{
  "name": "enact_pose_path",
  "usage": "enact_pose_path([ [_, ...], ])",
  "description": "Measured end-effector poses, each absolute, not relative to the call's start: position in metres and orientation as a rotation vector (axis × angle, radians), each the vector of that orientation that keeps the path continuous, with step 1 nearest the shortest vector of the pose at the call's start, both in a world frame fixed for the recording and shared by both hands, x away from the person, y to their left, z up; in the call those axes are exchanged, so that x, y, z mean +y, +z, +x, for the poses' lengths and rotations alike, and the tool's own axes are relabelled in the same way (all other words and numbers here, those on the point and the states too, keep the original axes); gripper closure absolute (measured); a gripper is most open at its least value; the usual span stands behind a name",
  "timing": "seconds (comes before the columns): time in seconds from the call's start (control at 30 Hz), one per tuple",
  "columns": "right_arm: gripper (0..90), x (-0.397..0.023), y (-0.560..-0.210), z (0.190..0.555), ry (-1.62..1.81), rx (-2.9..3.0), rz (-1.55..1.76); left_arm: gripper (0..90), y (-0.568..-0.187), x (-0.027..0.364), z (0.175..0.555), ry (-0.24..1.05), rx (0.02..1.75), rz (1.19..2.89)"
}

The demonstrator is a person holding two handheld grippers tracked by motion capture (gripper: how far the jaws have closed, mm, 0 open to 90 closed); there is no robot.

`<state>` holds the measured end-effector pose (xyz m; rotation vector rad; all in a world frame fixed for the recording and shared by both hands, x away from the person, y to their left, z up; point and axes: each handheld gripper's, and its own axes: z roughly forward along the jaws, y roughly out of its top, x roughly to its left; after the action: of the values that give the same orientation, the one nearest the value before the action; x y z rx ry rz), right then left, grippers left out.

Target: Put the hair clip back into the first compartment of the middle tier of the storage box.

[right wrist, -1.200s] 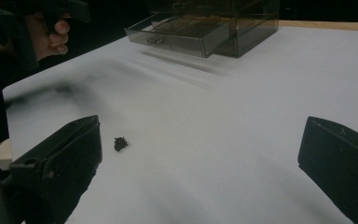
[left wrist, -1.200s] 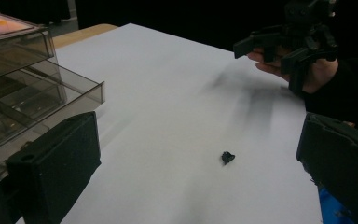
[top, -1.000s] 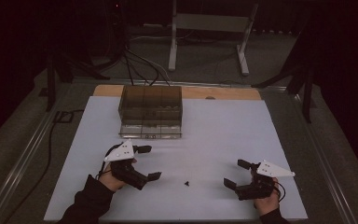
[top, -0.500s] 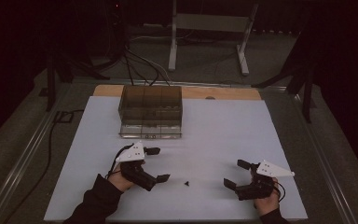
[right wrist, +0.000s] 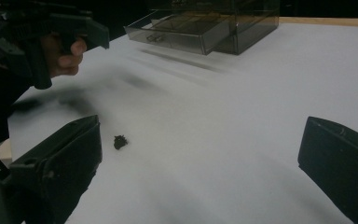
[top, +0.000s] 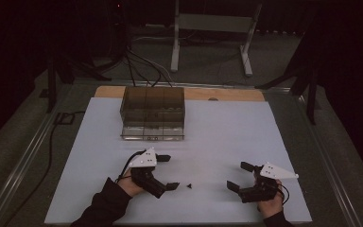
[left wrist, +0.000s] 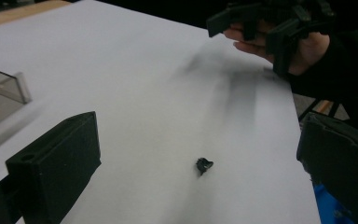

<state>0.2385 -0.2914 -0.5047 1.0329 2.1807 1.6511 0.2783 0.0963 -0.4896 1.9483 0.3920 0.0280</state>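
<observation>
Small black part (top: 188,186) lies on the white table sheet (top: 227,137), near the front edge, roughly midway between the two grippers but closer to the left one. In the left gripper view the part (left wrist: 204,165) sits loose on the sheet between the jaws and a little ahead of them, touching neither. Its shape is too small and dim to tell; possibly a clip or screw.

Left gripper (top: 167,172) at 9 o'clock of the part, jaws spread wide, the nearer jaw tip just beside the part. Hand (top: 128,185) and dark sleeve behind it at 8 o'clock.

Right gripper (top: 240,176) at 3 o'clock of the part, well apart from it, jaws spread and holding nothing. In the right gripper view the part (right wrist: 120,141) lies near the left-hand jaw, clear of it.

Smoked clear drawer box (top: 152,112) at 11 o'clock of the part, toward the far side of the sheet. In the right gripper view one lower drawer (right wrist: 177,33) stands pulled out.
</observation>
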Motion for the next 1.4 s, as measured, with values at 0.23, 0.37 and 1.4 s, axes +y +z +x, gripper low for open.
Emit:
enact_pose_path([
  [0.23, 0.0, -0.291, -0.505, 0.239, 1.649, 2.184, 1.033, 0.5, -0.494, 0.086, 0.277, 0.009, 0.373, 1.978],
  [0.37, 0.0, -0.291, -0.505, 0.239, 1.649, 2.184, 1.033, 0.5, -0.495, 0.081, 0.277, 0.003, 0.364, 1.988],
  [1.4, 0.0, -0.292, -0.505, 0.238, 1.654, 2.191, 1.041, 16.4, -0.512, 0.050, 0.275, 0.000, 0.310, 2.208],
])
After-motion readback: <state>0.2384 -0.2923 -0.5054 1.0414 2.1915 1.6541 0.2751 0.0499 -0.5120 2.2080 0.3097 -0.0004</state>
